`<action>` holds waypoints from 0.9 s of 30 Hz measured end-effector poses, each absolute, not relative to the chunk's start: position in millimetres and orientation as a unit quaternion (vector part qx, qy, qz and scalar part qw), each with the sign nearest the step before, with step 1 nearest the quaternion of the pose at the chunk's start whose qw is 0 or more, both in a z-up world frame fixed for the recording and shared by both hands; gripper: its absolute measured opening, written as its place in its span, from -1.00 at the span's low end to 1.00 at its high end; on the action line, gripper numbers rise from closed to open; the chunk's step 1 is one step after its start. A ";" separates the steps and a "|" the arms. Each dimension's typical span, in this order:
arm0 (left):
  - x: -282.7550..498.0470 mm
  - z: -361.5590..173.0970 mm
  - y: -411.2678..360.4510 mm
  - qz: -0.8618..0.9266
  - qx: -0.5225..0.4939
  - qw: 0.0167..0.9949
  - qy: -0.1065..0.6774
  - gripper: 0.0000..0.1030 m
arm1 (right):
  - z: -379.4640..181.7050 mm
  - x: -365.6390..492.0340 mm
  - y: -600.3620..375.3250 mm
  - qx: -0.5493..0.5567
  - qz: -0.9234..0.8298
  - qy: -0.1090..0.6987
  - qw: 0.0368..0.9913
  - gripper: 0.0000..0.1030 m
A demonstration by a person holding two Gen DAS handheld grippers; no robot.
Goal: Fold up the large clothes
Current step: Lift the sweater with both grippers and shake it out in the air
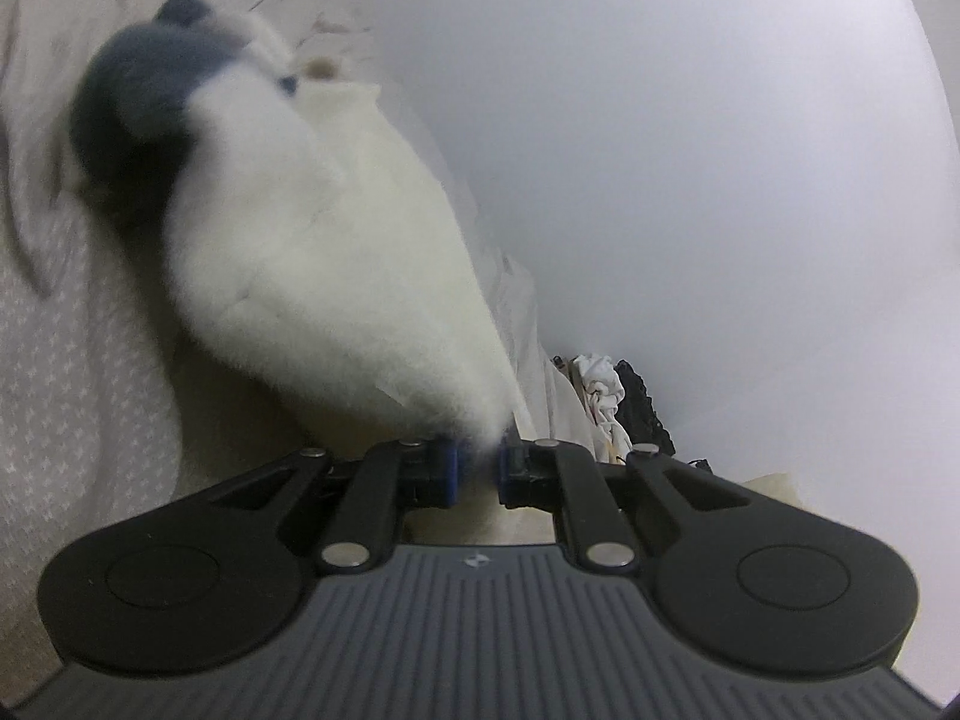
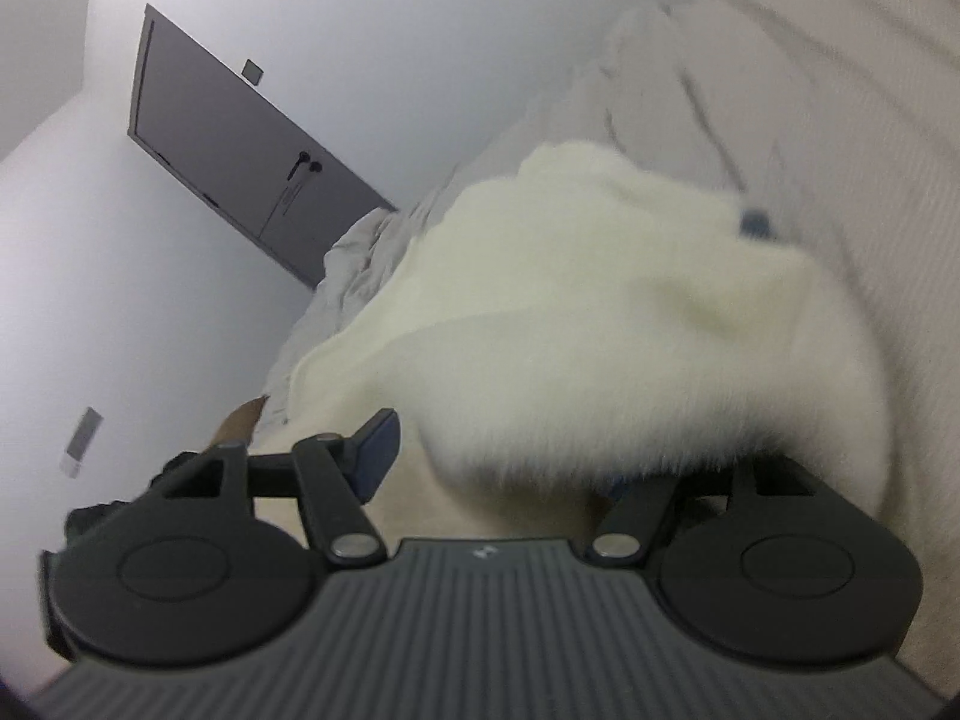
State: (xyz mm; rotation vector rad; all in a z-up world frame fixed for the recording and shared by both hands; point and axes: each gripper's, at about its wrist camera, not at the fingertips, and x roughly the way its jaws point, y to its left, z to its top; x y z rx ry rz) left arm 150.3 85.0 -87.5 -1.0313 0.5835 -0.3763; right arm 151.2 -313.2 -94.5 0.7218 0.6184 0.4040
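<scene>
In the left wrist view, at six o'clock, we see our left gripper (image 1: 478, 465) nearest the lens, its blue pads drawn almost together on a fluffy corner of the white fleece garment (image 1: 312, 252). The pinched tip sits right between the pads, and from there the garment widens away toward eleven o'clock, blurred, ending in a dark navy part (image 1: 138, 114) that may be a hood or a collar; we cannot tell which. It lies over a pale patterned bedsheet (image 1: 66, 372) that fills the nine o'clock side. Just past the gripper at three o'clock we make out a small heap of white and black clothes (image 1: 618, 402), and behind it a plain white wall (image 1: 690, 150).

In the right wrist view, our right gripper (image 2: 498, 462) stands with its jaws well apart. The left finger (image 2: 375, 450) is bare and touches nothing; the right finger is hidden under the fringe of the same fleece garment (image 2: 570, 312), so we cannot tell whether that pad touches the fabric. The garment spreads from centre toward two o'clock over a cream bedcover (image 2: 810, 90). Farther off at ten o'clock stands a grey door (image 2: 240, 144) in the white wall.
</scene>
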 end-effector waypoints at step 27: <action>175.4 -136.5 66.4 -0.114 -0.472 0.780 0.394 0.29 | -88.6 119.8 -317.3 0.392 0.203 0.305 0.844 -0.50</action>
